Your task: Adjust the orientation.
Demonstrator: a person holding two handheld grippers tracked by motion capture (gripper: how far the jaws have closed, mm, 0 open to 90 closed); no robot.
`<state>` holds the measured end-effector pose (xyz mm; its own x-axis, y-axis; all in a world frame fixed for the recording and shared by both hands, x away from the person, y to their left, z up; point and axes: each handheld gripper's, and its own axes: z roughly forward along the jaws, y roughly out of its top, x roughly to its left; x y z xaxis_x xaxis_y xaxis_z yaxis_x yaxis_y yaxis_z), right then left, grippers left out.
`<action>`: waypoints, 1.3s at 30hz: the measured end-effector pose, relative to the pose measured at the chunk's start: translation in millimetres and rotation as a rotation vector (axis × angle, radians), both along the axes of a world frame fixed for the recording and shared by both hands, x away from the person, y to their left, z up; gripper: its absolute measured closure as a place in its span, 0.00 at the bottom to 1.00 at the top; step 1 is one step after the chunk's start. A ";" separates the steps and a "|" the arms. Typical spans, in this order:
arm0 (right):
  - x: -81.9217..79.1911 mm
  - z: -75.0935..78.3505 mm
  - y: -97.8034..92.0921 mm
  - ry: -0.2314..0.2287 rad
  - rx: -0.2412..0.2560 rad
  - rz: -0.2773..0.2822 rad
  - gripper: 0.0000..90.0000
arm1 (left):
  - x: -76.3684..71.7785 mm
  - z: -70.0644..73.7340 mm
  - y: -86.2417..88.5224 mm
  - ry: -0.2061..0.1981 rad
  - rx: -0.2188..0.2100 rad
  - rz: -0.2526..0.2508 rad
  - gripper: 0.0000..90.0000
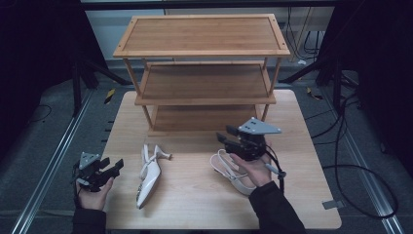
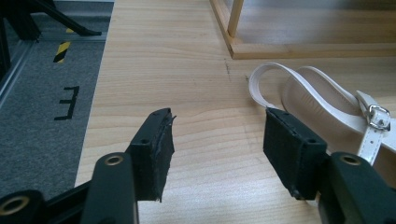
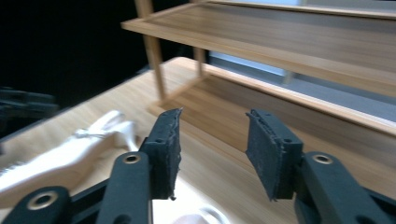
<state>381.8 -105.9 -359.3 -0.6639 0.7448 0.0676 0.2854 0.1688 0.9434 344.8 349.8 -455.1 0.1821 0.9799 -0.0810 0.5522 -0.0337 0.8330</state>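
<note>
My left gripper and right gripper are black, with brass-coloured rivets; the right carries a grey plate. Both shoes are cream-white, buckle silver. Table is pale wood grain; rack is warmer honey-brown. Floor is dark grey, with yellow-black striped tape

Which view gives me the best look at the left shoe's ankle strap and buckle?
The left gripper view: the strap and its buckle sit close and sharp beside the open left tongs. The high view shows the whole left shoe but small, buckle unreadable. The right gripper view shows it blurred.
</note>
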 end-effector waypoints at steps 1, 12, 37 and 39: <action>1.1 -0.2 8.3 -0.003 -0.002 0.018 0.65 | -1.3 0.3 1.0 -0.003 0.005 0.001 0.48; 3.0 -16.9 84.9 0.053 -0.021 0.189 0.82 | 1.2 -5.1 4.8 0.013 0.017 0.010 0.48; -0.8 -85.8 188.2 0.184 -0.163 0.392 1.00 | 7.1 -8.7 6.6 0.018 0.022 -0.002 0.47; -1.2 -87.1 190.7 0.188 -0.169 0.398 1.00 | 7.0 -8.5 6.8 0.018 0.021 -0.001 0.47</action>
<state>380.6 84.8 -446.4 -0.8879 0.4459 0.1134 0.3304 0.4464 0.8316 351.8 356.6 -463.6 0.1821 0.9812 -0.0637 0.5672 -0.0519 0.8220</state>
